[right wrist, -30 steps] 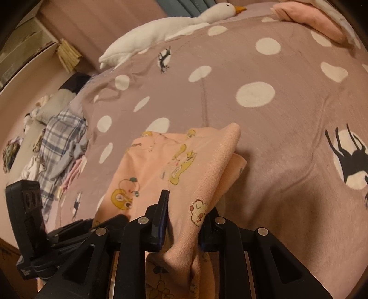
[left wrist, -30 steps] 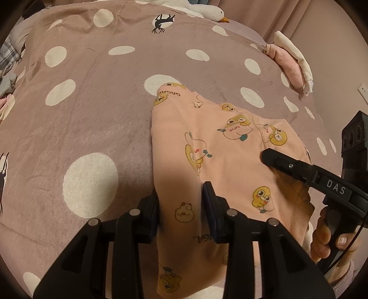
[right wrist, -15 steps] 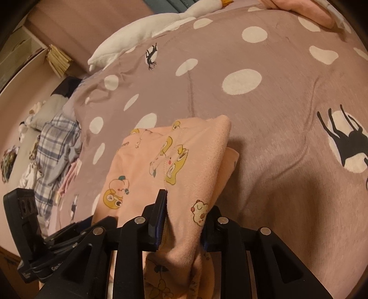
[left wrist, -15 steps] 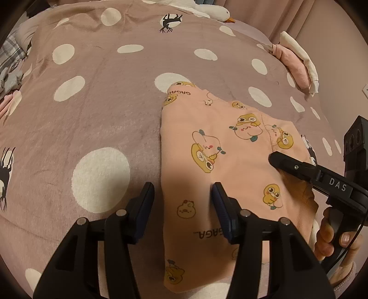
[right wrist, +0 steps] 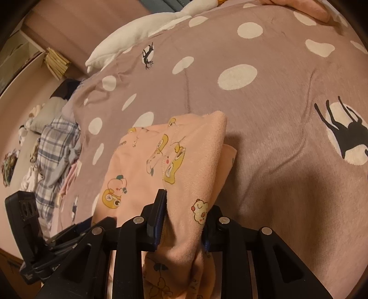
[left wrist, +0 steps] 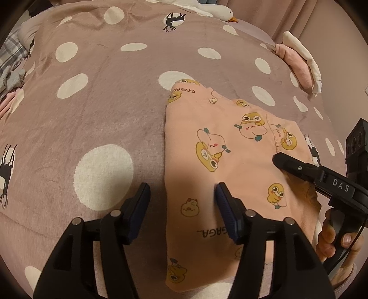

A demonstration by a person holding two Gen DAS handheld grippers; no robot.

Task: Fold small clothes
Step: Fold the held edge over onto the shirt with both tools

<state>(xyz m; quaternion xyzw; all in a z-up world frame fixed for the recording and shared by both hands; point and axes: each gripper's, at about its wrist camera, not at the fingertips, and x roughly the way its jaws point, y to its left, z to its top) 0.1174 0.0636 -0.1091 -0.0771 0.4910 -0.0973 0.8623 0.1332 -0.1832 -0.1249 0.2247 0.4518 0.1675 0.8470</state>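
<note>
A peach garment (left wrist: 230,142) printed with cartoon ducks lies folded on the dotted mauve bedspread (left wrist: 92,103). My left gripper (left wrist: 181,193) hovers over the garment's left edge with its jaws opening. One pad is over the bedspread and the other over the cloth, and neither presses. My right gripper (right wrist: 186,202) has a raised fold of the garment (right wrist: 184,156) bunched between its pads at the near right edge. Its jaws are opening slightly, but the cloth still fills the gap. One finger (left wrist: 296,168) of the right gripper reaches over the garment from the right in the left wrist view.
A stack of folded pink and white clothes (left wrist: 296,59) sits at the bed's far right corner. A white goose plush (left wrist: 214,9) lies at the head. A heap of plaid and other clothes (right wrist: 55,147) lies at the bed's left side. A person's hand (left wrist: 333,237) holds the right gripper.
My left jaws have spread apart and let go of the garment's left edge, which now lies flat. The right jaws have widened a little with the fold still between them.
</note>
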